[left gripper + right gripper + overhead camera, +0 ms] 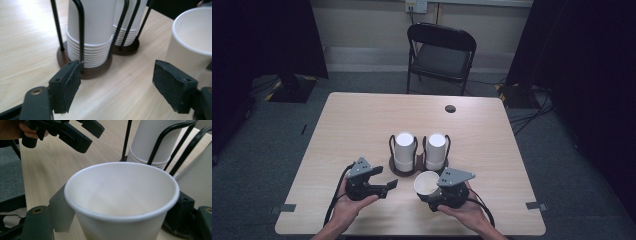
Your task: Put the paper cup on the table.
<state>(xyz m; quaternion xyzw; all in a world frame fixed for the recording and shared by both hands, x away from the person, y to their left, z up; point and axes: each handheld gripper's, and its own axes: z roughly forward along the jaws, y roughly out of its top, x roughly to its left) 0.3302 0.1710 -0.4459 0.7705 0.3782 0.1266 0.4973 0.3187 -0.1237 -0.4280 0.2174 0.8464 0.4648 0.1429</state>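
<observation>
A single white paper cup sits upright, mouth up, between the jaws of my right gripper, which is shut on its sides. That same cup shows just right of my left gripper, which is open with nothing between its pads. Two stacks of upturned white cups stand mid-table in black wire holders on brown bases: the left stack and the right stack. Both grippers hover near the front edge, just before the holders.
A black folding chair stands beyond the far edge of the light wood table. A dark round grommet sits at the table's far right. Cables lie on the grey floor, and dark curtains hang on both sides.
</observation>
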